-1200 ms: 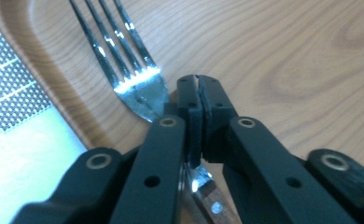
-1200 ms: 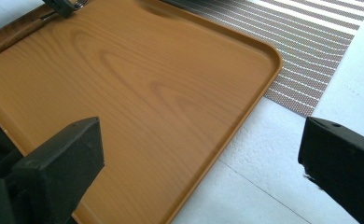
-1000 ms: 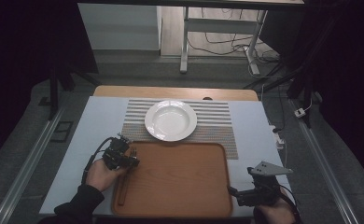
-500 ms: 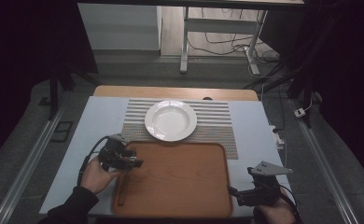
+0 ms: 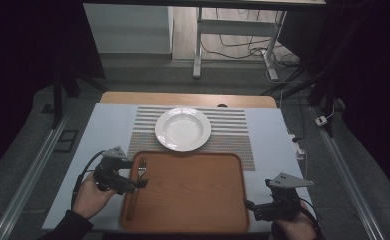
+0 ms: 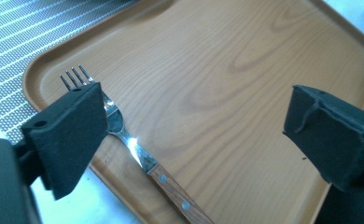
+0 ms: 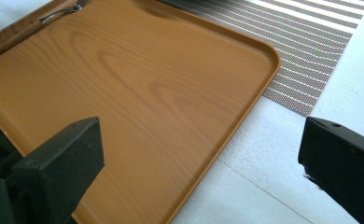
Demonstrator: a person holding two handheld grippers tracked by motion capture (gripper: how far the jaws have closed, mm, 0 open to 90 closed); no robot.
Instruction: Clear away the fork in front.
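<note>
Now that the jaws of the left gripper (image 5: 139,183) have just been opening, we see them spread wide with nothing pinched between them; the wooden-handled steel fork (image 6: 138,154), carried a second ago, lies flat along the left edge of the rectangular orange-brown wooden tray (image 5: 193,200); we judge it released there. Nothing else is on the tray; the round white plate (image 5: 183,129) on the striped placemat (image 5: 228,131) holds nothing; the right gripper (image 5: 250,207) hovers spread at the tray's right corner.
</note>
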